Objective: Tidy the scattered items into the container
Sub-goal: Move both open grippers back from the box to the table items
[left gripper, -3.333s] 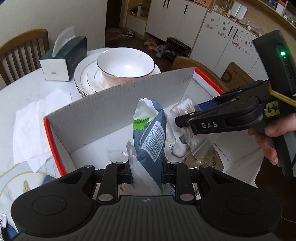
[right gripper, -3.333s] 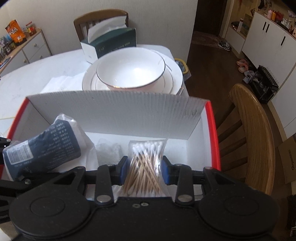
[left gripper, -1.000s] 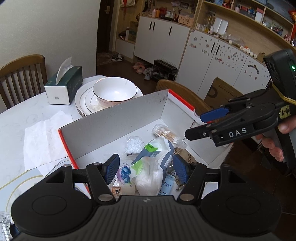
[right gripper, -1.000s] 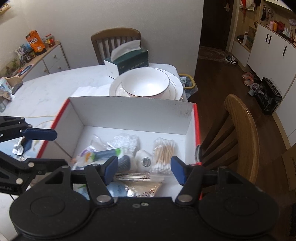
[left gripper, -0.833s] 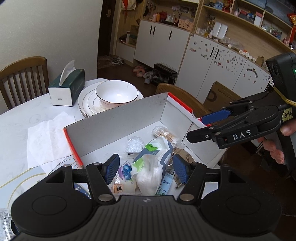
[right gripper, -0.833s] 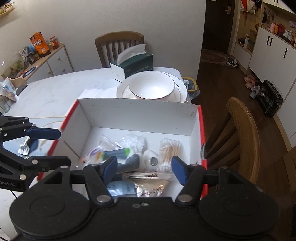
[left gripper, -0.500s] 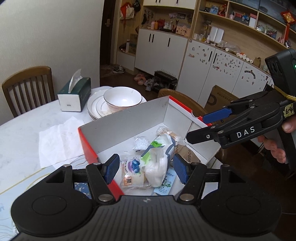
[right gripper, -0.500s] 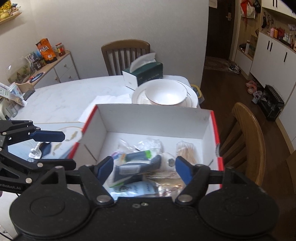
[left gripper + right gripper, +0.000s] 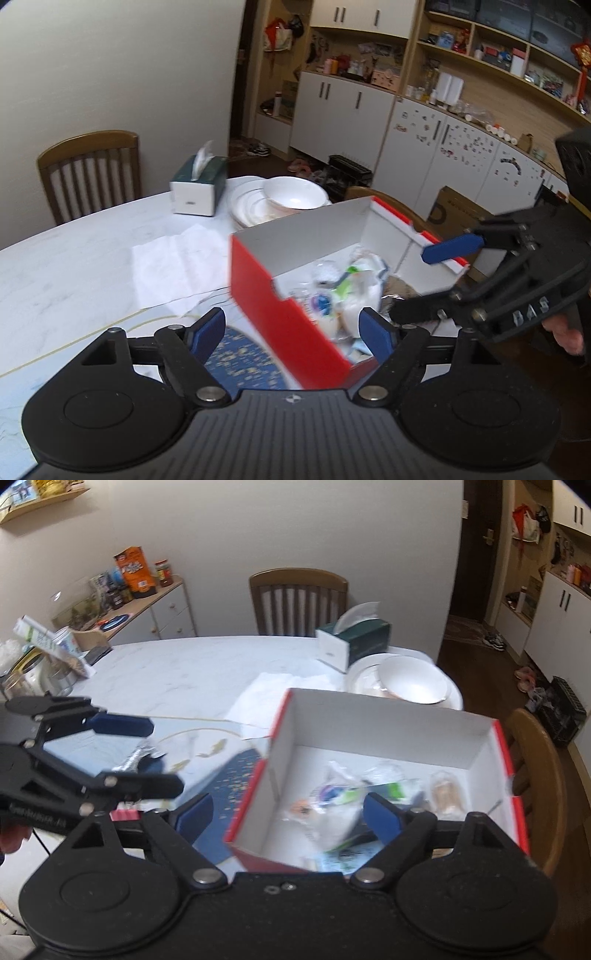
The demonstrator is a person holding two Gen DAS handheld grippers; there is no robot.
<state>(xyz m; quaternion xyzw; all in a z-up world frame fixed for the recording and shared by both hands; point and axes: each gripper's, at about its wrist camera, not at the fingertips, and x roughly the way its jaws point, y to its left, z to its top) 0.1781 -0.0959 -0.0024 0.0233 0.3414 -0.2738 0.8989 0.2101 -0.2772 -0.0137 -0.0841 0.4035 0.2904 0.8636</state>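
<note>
The red cardboard box (image 9: 280, 321) with white inner walls (image 9: 388, 731) stands on the table. It holds several small packets (image 9: 343, 291), among them a bag of cotton swabs (image 9: 445, 790). My left gripper (image 9: 291, 330) hovers back from the box's near left corner, its jaws opening with nothing between them. It also shows at the left of the right wrist view as the left gripper (image 9: 147, 755). My right gripper (image 9: 288, 814) is raised over the box's near edge, jaws opening and empty, and shows as the right gripper (image 9: 424, 280). A silvery foil item (image 9: 136, 758) and a pink item (image 9: 125, 814) lie on the table outside the box.
A blue patterned mat (image 9: 229, 775) lies left of the box. Behind the box are white paper sheets (image 9: 177, 266), a bowl on stacked plates (image 9: 295, 192) and a tissue box (image 9: 197, 184). One wooden chair (image 9: 92, 170) stands behind the table, another chair (image 9: 535, 768) beside the box. Jars (image 9: 37, 664) crowd the far left.
The blue pouch and the cotton swabs were let go and lie in the box. Both grippers have drawn back and up from the box, swinging left, and their jaws have widened.
</note>
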